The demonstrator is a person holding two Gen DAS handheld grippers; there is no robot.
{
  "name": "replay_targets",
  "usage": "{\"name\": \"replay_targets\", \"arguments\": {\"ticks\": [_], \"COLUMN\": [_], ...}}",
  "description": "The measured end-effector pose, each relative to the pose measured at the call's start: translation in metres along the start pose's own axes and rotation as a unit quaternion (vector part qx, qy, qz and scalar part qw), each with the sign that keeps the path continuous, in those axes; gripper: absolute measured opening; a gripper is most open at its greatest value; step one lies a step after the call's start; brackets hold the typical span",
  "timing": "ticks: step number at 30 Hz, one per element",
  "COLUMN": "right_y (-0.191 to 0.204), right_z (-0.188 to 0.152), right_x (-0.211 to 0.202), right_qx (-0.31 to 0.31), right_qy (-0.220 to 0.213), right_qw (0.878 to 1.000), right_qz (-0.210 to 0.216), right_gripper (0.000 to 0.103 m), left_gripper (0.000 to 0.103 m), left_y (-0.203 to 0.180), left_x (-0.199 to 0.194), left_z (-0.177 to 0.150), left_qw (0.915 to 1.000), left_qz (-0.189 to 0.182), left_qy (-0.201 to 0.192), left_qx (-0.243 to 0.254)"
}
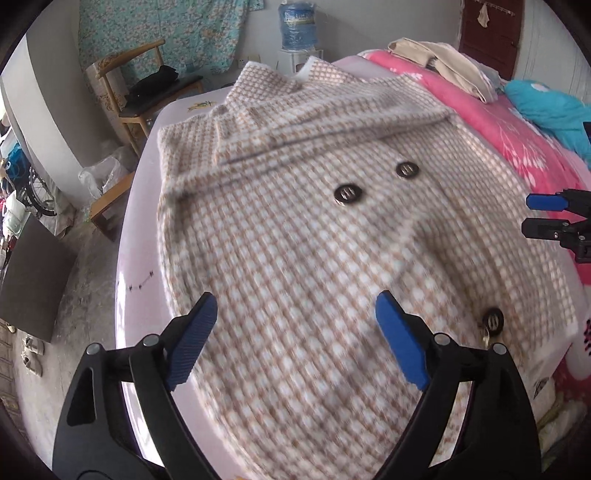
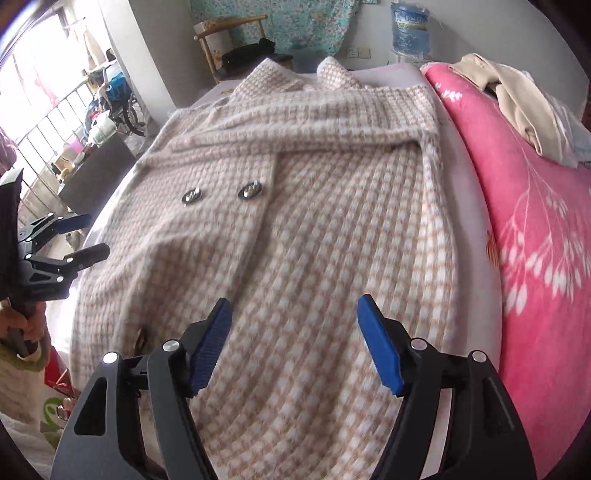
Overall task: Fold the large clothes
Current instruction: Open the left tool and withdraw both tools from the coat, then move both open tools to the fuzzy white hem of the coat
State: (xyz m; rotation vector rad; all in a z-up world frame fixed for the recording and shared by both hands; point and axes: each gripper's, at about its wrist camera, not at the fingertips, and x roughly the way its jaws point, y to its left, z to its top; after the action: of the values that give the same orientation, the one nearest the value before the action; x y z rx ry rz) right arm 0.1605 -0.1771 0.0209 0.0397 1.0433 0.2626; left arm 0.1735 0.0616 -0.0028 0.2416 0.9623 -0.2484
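Observation:
A beige and white checked coat (image 1: 295,229) with dark buttons lies flat on the bed, both sleeves folded across its chest; it also shows in the right wrist view (image 2: 314,221). My left gripper (image 1: 295,314) is open and empty above the coat's lower left part. My right gripper (image 2: 293,321) is open and empty above the coat's lower right part. The right gripper shows at the right edge of the left view (image 1: 543,214). The left gripper shows at the left edge of the right view (image 2: 85,236), held by a hand.
The pale lilac bed sheet (image 1: 144,206) has its edge on the left. A pink floral blanket (image 2: 535,229) lies to the right, with beige clothes (image 2: 517,103) and a teal garment (image 1: 550,110) on it. A wooden chair (image 1: 147,92) and a water jug (image 1: 297,24) stand beyond.

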Motion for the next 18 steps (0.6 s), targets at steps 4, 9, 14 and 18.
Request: {"name": "replay_targets", "arguments": {"ticks": [4, 9, 14, 18], "right_y": [0.004, 0.009, 0.006, 0.004], "right_z": [-0.041, -0.079, -0.107, -0.121], "right_x": [0.004, 0.004, -0.01, -0.024], "right_qx": [0.021, -0.002, -0.001, 0.007], "right_qy": [0.015, 0.012, 0.004, -0.003], "right_qw": [1.0, 0.998, 0.998, 0.998], "right_qz": [-0.016, -0.067, -0.069, -0.063], "right_gripper": [0.069, 0.073, 0.076, 0.076], "left_gripper": [0.085, 0.091, 0.093, 0.095], "left_y": [-0.028, -0.039, -0.032, -0.027], "left_x": [0.004, 0.006, 0.005, 0.002], "left_z": [-0.039, -0.061, -0.07, -0.078], "left_qw": [0.9997, 0.9987, 0.9974, 0.9959], "left_qz": [0.008, 0.042, 0.035, 0.026], "left_qy": [0.024, 0.01, 0.017, 0.026], "left_qx": [-0.004, -0.025, -0.061, -0.082]}}
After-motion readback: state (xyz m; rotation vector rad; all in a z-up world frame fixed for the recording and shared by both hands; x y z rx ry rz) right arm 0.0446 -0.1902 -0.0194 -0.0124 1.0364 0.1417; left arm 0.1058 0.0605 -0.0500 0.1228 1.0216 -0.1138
